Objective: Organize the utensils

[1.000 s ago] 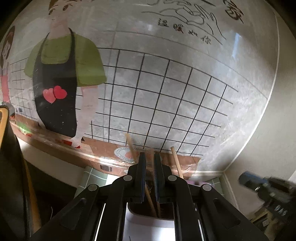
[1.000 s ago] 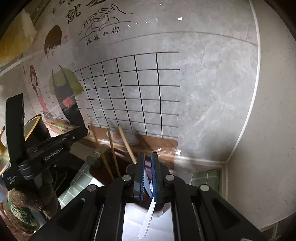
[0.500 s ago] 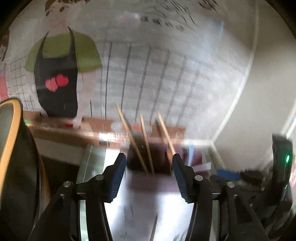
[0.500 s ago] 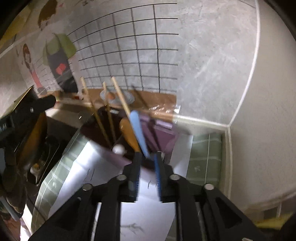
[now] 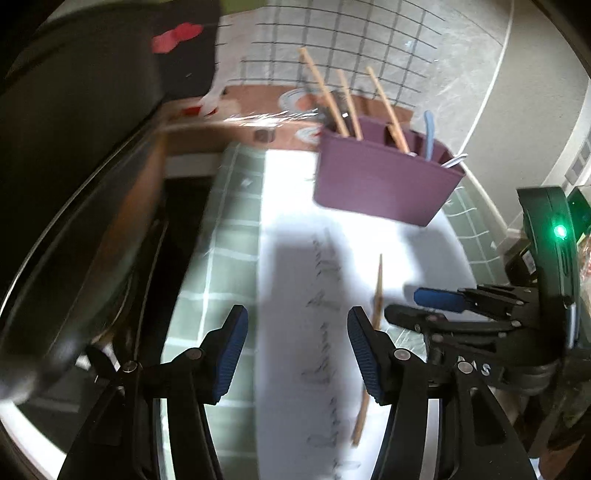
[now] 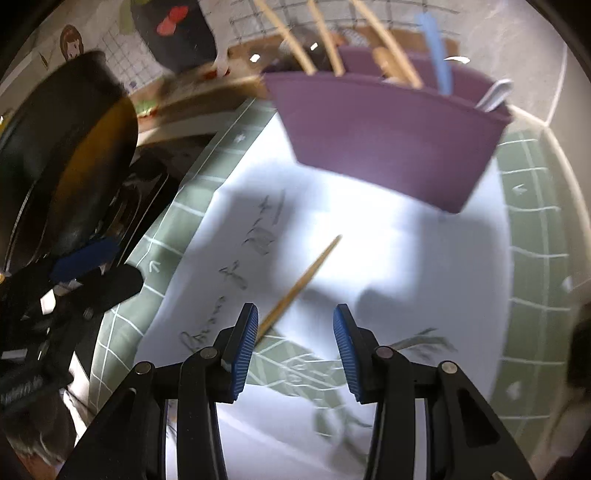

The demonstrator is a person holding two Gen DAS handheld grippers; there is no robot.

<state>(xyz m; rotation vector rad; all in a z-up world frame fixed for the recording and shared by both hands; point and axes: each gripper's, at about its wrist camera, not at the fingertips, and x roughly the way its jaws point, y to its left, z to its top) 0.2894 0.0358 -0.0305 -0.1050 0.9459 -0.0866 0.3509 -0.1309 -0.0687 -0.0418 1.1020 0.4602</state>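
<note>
A purple utensil holder (image 5: 384,184) (image 6: 384,136) stands at the back of a white paper sheet (image 5: 295,258). It holds three wooden chopsticks (image 5: 343,103), a blue utensil (image 5: 428,133) and a white one (image 6: 495,96). One loose wooden chopstick (image 5: 376,306) (image 6: 303,280) lies on the paper. My left gripper (image 5: 295,347) is open and empty, just left of the loose chopstick. My right gripper (image 6: 291,343) is open and empty, just above the chopstick's near end; it also shows at the right of the left wrist view (image 5: 436,306).
A green grid cutting mat (image 5: 221,258) lies under the paper. A dark pan with a yellow rim (image 6: 74,155) sits on the stove at left. A tiled wall with a cartoon sticker (image 6: 173,26) is behind the holder.
Both grippers have opened and pulled back from the holder and lowered toward the paper. The blue utensil that the right gripper held now stands in the holder.
</note>
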